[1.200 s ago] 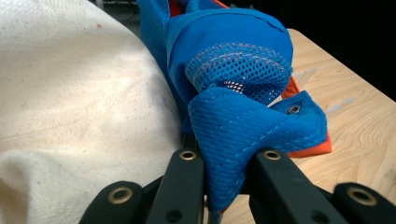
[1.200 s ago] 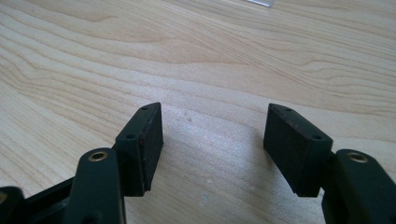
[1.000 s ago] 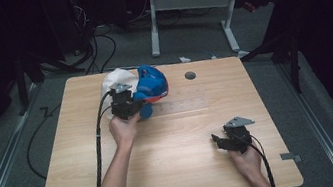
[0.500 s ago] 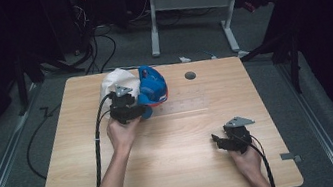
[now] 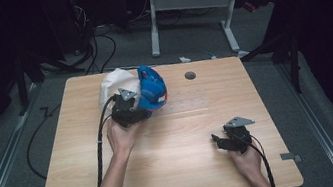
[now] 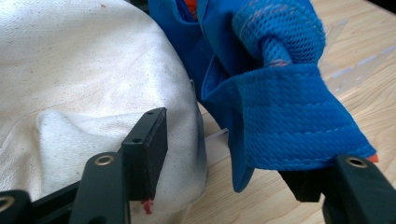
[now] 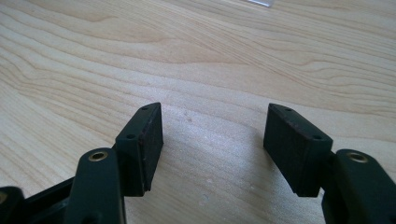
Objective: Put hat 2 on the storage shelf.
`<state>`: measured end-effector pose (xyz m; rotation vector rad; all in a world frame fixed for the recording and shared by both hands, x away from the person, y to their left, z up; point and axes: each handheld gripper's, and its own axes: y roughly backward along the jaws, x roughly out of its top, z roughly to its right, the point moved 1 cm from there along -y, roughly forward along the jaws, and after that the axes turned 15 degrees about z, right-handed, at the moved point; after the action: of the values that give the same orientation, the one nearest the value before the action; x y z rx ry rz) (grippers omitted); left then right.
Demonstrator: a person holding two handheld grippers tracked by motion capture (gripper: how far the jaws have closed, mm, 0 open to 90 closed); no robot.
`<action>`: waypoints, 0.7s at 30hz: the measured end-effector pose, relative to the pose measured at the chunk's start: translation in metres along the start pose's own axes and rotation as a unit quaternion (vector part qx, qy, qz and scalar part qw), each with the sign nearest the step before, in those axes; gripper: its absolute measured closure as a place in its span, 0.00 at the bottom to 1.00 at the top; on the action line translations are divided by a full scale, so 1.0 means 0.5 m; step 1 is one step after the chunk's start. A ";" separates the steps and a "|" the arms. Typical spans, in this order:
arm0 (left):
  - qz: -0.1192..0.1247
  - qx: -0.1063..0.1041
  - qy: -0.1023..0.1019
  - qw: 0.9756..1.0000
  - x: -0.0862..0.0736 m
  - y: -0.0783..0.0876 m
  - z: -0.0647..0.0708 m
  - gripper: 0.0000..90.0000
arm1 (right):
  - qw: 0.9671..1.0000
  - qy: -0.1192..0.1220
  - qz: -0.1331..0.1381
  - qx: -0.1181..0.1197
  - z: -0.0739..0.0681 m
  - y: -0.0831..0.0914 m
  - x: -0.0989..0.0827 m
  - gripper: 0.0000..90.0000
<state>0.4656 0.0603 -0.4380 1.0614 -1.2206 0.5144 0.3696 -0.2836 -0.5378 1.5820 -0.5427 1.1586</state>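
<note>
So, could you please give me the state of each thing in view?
Left gripper: jaws have just been opening, open at the fabrics, gripping nothing.
Right gripper: open, empty, over the table.
Blue cloth: bunched, folded edge hanging.
White cloth: heaped beside the blue.

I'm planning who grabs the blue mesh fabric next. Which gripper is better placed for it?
Left. The left gripper is right at the blue mesh fabric, its jaws just opened, spread about the fabric's folded edge beside the white cloth. The right gripper rests open over bare table, well away.
</note>
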 end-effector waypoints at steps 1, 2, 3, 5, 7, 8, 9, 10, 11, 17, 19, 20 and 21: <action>0.000 0.003 -0.004 1.000 -0.001 -0.001 0.002 0.42 | 1.000 0.000 0.000 0.000 0.000 0.000 0.000 0.42; 0.000 0.005 -0.012 1.000 -0.002 -0.001 0.005 0.41 | 1.000 0.000 0.000 0.000 0.000 0.000 0.000 0.42; 0.000 0.005 -0.012 1.000 -0.002 -0.001 0.005 0.41 | 1.000 0.000 0.000 0.000 0.000 0.000 0.000 0.42; 0.001 0.004 -0.017 1.000 -0.005 0.001 0.007 0.40 | 1.000 0.000 0.000 0.000 0.000 0.000 0.000 0.42; 0.000 0.005 -0.027 1.000 -0.009 0.003 0.011 0.39 | 1.000 0.000 0.000 0.000 0.000 0.000 0.000 0.42; -0.002 0.008 -0.036 0.999 -0.012 0.004 0.015 0.38 | 1.000 0.000 0.000 0.000 0.000 0.000 0.000 0.42; -0.003 0.009 -0.042 0.999 -0.013 0.005 0.017 0.37 | 1.000 0.000 0.000 0.000 0.000 0.000 0.000 0.42; -0.003 0.017 -0.053 0.998 -0.015 0.005 0.022 0.37 | 1.000 0.000 0.000 0.000 0.000 0.000 0.000 0.42; -0.008 0.024 -0.084 0.996 -0.017 0.003 0.034 0.32 | 1.000 0.000 0.000 0.000 0.000 0.000 0.000 0.42; -0.003 0.018 -0.088 0.996 -0.019 0.002 0.043 0.27 | 1.000 0.000 0.000 0.000 0.000 0.000 0.000 0.42; 0.003 0.017 -0.085 0.996 -0.019 0.006 0.043 0.27 | 1.000 0.000 0.000 0.000 0.000 0.000 0.000 0.42; 0.013 0.013 -0.079 0.997 -0.020 0.018 0.045 0.28 | 1.000 0.000 0.000 0.000 0.000 0.000 0.000 0.42; 0.013 0.013 -0.079 0.997 -0.020 0.018 0.045 0.29 | 1.000 0.000 0.000 0.000 0.000 0.000 0.000 0.42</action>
<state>0.4439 0.0467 -0.4446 1.1271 -1.3702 0.4750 0.3695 -0.2835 -0.5378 1.5825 -0.5424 1.1587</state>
